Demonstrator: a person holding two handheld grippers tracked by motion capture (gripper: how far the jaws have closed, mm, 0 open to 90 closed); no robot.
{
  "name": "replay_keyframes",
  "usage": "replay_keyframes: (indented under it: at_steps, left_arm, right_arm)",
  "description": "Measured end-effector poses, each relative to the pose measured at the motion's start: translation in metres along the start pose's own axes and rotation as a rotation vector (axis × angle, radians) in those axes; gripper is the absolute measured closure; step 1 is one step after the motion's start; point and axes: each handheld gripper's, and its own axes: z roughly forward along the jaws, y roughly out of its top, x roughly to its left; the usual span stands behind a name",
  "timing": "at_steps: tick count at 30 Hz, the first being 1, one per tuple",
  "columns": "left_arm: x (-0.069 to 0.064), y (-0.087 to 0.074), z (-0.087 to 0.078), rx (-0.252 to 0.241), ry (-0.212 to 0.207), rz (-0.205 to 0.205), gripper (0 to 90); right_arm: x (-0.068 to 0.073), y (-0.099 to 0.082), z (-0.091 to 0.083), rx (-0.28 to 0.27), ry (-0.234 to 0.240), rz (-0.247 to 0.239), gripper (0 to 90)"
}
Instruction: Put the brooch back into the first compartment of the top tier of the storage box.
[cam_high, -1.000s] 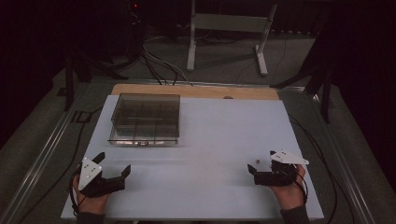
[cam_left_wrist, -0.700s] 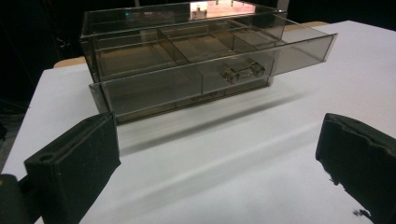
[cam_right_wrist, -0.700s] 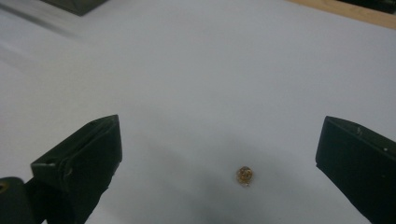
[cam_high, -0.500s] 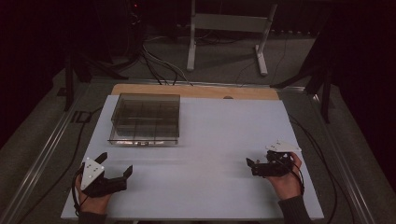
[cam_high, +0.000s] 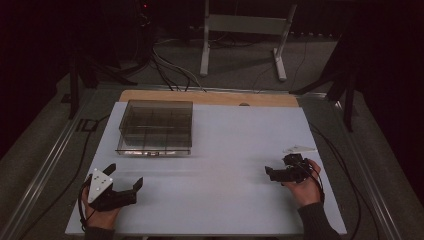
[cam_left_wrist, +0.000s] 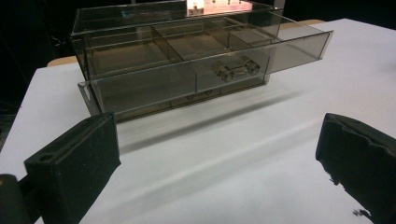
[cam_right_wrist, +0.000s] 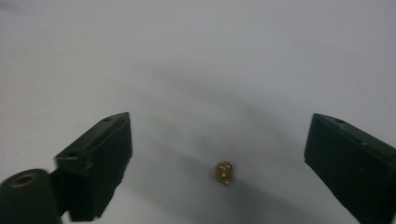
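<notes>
Right gripper (cam_right_wrist: 219, 154) jaws spread wide, a small brass piece (cam_right_wrist: 224, 172) on the tabletop (cam_high: 235, 140) between them; left gripper (cam_left_wrist: 219, 154) jaws likewise apart, facing the clear box (cam_left_wrist: 187, 60).

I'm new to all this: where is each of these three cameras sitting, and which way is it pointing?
High view: fixed above the person's side of the table, facing forward and down on the white tabletop; both hands show, with the left gripper and right gripper.
Left gripper view: rides the left gripper, looking between its open jaws at the smoky clear organizer box.
Right gripper view: rides the right gripper, aimed down between open jaws at a small brass piece.
Shared: the high and left gripper views both show the box.
</notes>
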Motion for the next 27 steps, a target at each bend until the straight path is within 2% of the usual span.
replay_keyframes:
  at_steps: [3, 8, 9, 10, 13, 15, 22, 27]
  left_arm:
    - [0.000, 0.000, 0.000, 0.002, -0.002, 0.003, 0.3]
    - [-0.001, 0.000, 0.001, 0.004, -0.003, 0.003, 0.4]
    - [-0.001, 0.000, 0.001, 0.004, -0.003, 0.003, 0.4]
    - [-0.001, 0.000, 0.001, 0.004, -0.003, 0.003, 0.3]
    - [-0.002, 0.000, 0.002, 0.004, -0.004, 0.002, 0.3]
    - [-0.002, 0.000, 0.002, 0.006, -0.005, 0.004, 0.3]
    - [-0.002, 0.000, 0.002, 0.006, -0.007, 0.005, 0.3]
    - [-0.003, 0.000, 0.002, 0.007, -0.009, 0.006, 0.3]
  right_arm:
    - [-0.002, -0.002, 0.003, 0.016, -0.006, 0.003, 16.4]
    - [-0.006, -0.008, 0.011, 0.066, 0.015, -0.006, 41.7]
    - [-0.006, -0.009, 0.012, 0.076, 0.020, -0.010, 45.5]
    - [-0.006, -0.009, 0.012, 0.076, 0.020, -0.010, 45.5]
    - [-0.008, -0.011, 0.018, 0.109, 0.019, -0.013, 57.2]
    - [-0.009, -0.011, 0.020, 0.112, 0.022, -0.014, 59.8]
    - [-0.006, -0.011, 0.020, 0.131, -0.012, -0.020, 69.0]
    - [-0.003, -0.011, 0.019, 0.141, -0.016, -0.046, 75.6]
